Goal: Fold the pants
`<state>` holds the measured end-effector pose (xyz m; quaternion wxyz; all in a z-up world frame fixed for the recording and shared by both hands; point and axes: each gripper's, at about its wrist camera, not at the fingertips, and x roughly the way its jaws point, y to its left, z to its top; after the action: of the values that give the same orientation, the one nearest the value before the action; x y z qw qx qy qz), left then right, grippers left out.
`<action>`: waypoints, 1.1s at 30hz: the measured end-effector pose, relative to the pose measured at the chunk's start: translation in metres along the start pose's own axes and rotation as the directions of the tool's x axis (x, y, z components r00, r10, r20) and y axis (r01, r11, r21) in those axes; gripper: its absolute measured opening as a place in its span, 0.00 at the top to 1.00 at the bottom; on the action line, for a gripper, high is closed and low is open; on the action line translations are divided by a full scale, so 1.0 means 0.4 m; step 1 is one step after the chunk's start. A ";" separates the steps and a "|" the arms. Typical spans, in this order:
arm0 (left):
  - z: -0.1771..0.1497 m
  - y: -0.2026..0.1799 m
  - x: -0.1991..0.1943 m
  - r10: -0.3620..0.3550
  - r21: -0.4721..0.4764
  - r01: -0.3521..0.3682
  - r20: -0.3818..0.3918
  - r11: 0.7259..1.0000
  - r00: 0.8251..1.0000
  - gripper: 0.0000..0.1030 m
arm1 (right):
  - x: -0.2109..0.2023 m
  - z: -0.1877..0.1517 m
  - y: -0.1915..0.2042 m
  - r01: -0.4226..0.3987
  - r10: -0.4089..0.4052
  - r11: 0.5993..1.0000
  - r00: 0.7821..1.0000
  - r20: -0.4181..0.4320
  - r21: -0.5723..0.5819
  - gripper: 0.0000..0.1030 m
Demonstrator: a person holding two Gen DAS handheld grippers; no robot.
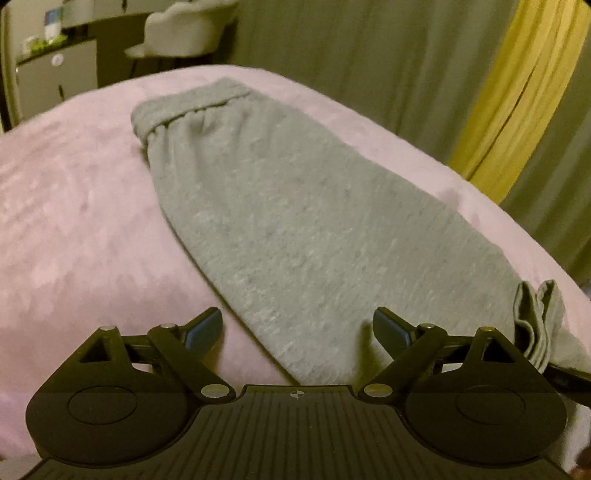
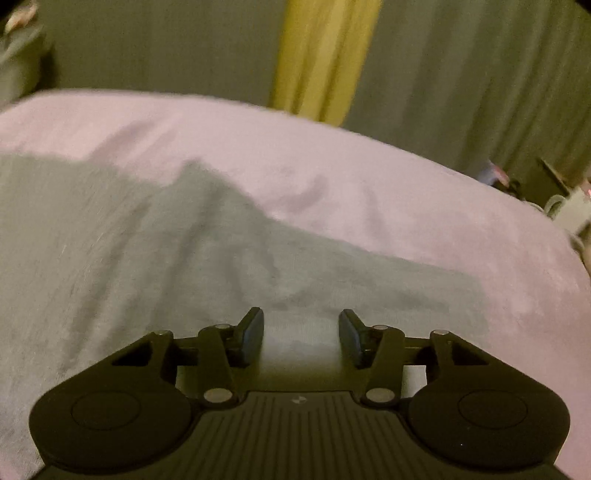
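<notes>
My left claw (image 1: 297, 330) is spread wide, its two blue-padded fingers (image 1: 202, 332) well apart with nothing between them. It hangs over the near end of the grey pants (image 1: 295, 221), and I cannot tell whether either pad actually touches the cloth. The left finger sits over bare pink blanket (image 1: 74, 221), the right one over the grey fabric.

My right claw (image 2: 301, 338) is also open, though less widely, and it pinches nothing. Its fingers (image 2: 253, 334) point down at the grey pants (image 2: 110, 277), which fill the lower left of that view, blurred by motion. Contact there is not something I can make out.

From the left camera, the pants lie flat and lengthwise on the blanket as one long narrow strip. The gathered waistband (image 1: 184, 107) is at the far end. At the near right, a bunched bit of grey cloth (image 1: 535, 321) stands up beside the claw's frame.

The pink blanket (image 2: 369, 184) covers the whole surface under the pants. Behind it hang grey-green curtains (image 1: 369, 55) with a yellow panel (image 1: 517, 92) among them. In the far left corner I see a pale chair (image 1: 184, 29) and a cabinet (image 1: 55, 77).
</notes>
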<state>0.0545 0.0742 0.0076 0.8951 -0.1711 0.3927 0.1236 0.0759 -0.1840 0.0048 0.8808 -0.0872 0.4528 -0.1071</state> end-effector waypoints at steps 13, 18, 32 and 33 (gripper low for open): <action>-0.004 0.022 0.007 -0.039 -0.073 0.037 -0.022 0.997 0.999 0.10 | -0.044 0.058 -0.037 -0.129 0.118 0.981 0.990 0.079 0.146 0.42; -0.009 0.014 0.007 -0.050 -0.067 0.048 -0.039 0.997 0.998 0.10 | -0.092 -0.119 -0.040 -0.130 0.129 0.989 0.992 0.017 0.078 0.29; 0.059 0.114 -0.007 -0.086 -0.219 0.081 -0.012 0.972 0.996 0.08 | -0.135 -0.285 -0.165 -0.098 0.081 0.974 0.993 0.091 0.202 0.04; 0.076 0.138 -0.006 -0.075 -0.231 0.074 0.003 0.970 0.997 0.08 | -0.130 -0.289 -0.165 -0.099 0.080 0.974 0.992 0.103 0.203 0.04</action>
<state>0.0534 0.1366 0.0172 0.8721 -0.2887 0.3715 0.1343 -0.0552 -0.2400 -0.0047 0.9093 0.0211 0.4008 -0.1099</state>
